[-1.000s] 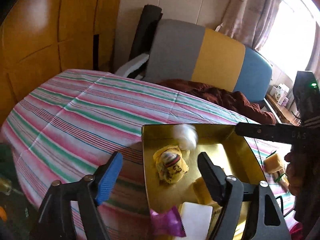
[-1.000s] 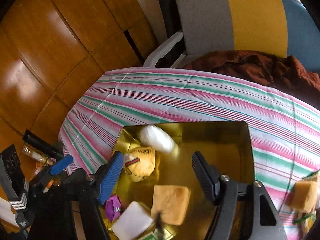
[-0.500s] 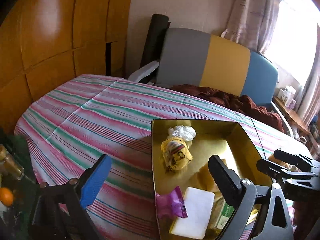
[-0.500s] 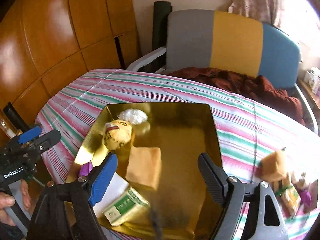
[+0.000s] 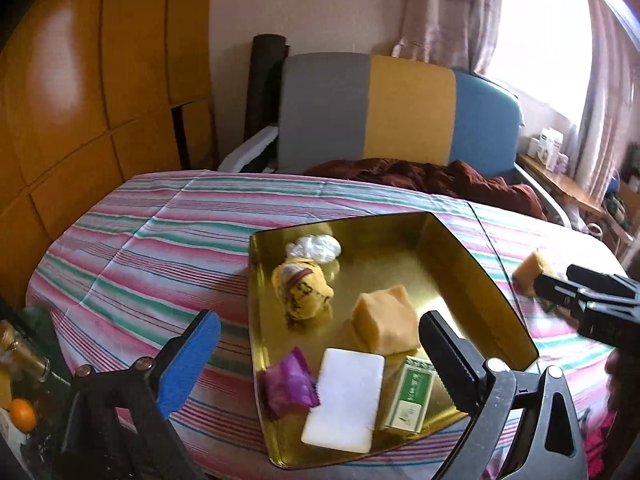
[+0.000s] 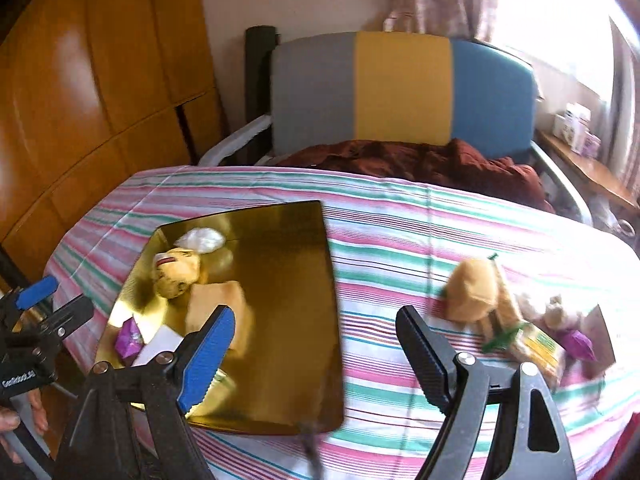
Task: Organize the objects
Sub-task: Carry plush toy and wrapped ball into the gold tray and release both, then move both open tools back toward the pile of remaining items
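A gold metal tray (image 5: 472,272) (image 6: 288,320) sits on the striped tablecloth. In it lie a yellow plush toy (image 5: 302,290), a white crumpled wad (image 5: 316,247), a tan sponge block (image 5: 384,324), a purple packet (image 5: 289,385), a white flat bar (image 5: 344,398) and a green box (image 5: 409,396). My left gripper (image 5: 316,358) is open and empty above the tray's near edge. My right gripper (image 6: 316,354) is open and empty over the tray's right edge. To the right, on the cloth, lie another tan sponge (image 6: 474,290), a green-yellow packet (image 6: 532,346) and a purple packet (image 6: 580,344).
The table has a pink, green and white striped cloth (image 5: 160,248). A grey, yellow and blue chair (image 5: 396,116) with a brown cloth (image 5: 432,178) stands behind it. Wooden panels (image 5: 80,100) line the left. Bottles and an orange (image 5: 22,414) sit at lower left.
Both grippers have pulled back and up from the tray. The right gripper has swung right, bringing the loose items on the cloth into view. The white wad has settled in the tray.
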